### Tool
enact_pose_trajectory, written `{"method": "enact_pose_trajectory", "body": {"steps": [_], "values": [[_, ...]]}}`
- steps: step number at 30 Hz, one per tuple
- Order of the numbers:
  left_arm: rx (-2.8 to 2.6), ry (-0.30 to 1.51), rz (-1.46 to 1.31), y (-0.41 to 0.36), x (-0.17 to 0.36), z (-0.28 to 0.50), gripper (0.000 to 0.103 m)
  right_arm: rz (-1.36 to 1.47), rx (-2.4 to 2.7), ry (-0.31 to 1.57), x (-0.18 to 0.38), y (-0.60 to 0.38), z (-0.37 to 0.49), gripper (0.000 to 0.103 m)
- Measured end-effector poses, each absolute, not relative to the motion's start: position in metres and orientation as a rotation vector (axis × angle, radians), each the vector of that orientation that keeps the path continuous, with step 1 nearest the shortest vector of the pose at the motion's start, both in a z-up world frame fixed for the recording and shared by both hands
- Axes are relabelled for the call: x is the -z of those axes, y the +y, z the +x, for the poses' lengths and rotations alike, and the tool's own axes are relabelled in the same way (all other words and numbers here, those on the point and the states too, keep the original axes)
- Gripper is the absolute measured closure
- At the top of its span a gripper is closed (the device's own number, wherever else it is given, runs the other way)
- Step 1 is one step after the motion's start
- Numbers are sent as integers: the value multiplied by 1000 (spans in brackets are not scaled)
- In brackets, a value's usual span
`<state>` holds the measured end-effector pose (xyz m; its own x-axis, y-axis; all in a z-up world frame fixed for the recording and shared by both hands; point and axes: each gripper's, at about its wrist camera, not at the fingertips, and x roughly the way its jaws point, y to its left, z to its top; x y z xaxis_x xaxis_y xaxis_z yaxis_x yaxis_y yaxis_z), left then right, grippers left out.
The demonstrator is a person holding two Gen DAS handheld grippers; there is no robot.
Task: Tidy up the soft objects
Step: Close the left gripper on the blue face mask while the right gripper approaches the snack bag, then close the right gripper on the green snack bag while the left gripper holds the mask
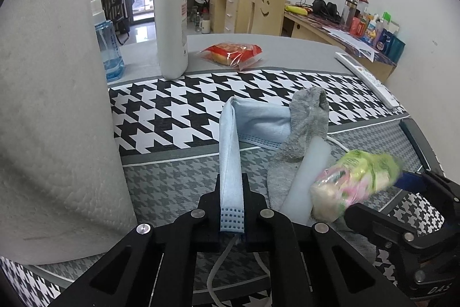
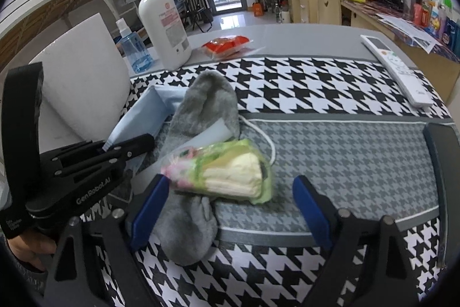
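Your left gripper [image 1: 231, 209] is pinching the near end of the light blue face mask [image 1: 230, 151]; its black fingers [image 1: 253, 206] are pressed against both sides of the folded fabric. From that grip the mask runs straight ahead and folds over to the right, where its far part lies under the grey sock [image 1: 304, 134]. One ear loop hangs down below the jaws.

Just right of your left gripper the sock lies lengthwise on the houndstooth cloth [image 1: 172, 111], with a white foam piece [image 1: 307, 177] on top of it. The green-and-pink wrapped packet [image 1: 356, 180] rests on the foam and sock, blurred in the left wrist view.

Your right gripper [image 2: 230, 209] is spread wide, blue pads [image 2: 149, 209] well apart. The packet [image 2: 227, 174] sits between them, closer to the left pad; whether that pad touches it, you cannot tell. The sock [image 2: 198, 117] passes under the packet and ends near the left pad. The left gripper [image 2: 126, 148] shows at the left of this view, mask [image 2: 143, 114] in its jaws.

Far left of your left gripper stands a paper towel roll [image 1: 51, 105]. Ahead, beyond the patterned cloth: a blue bottle [image 1: 110, 53], a white pump bottle [image 1: 171, 19], a red snack bag [image 1: 233, 53]. Ahead right, a white remote [image 2: 399, 71] lies on the cloth's edge.
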<state>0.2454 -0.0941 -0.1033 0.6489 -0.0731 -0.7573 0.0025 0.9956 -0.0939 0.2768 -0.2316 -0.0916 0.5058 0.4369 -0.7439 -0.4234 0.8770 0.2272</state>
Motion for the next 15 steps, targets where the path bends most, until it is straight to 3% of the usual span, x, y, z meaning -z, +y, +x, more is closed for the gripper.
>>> {"method": "enact_pose_trajectory", "body": {"steps": [3, 5, 15], "values": [[47, 862, -89, -94, 103, 245, 95, 13, -534, 908, 92, -228, 276, 37], [49, 859, -90, -94, 102, 244, 96, 16, -523, 909, 92, -229, 277, 44], [56, 832, -84, -93, 99, 240, 96, 231, -556, 973, 85, -251, 288, 45]]}}
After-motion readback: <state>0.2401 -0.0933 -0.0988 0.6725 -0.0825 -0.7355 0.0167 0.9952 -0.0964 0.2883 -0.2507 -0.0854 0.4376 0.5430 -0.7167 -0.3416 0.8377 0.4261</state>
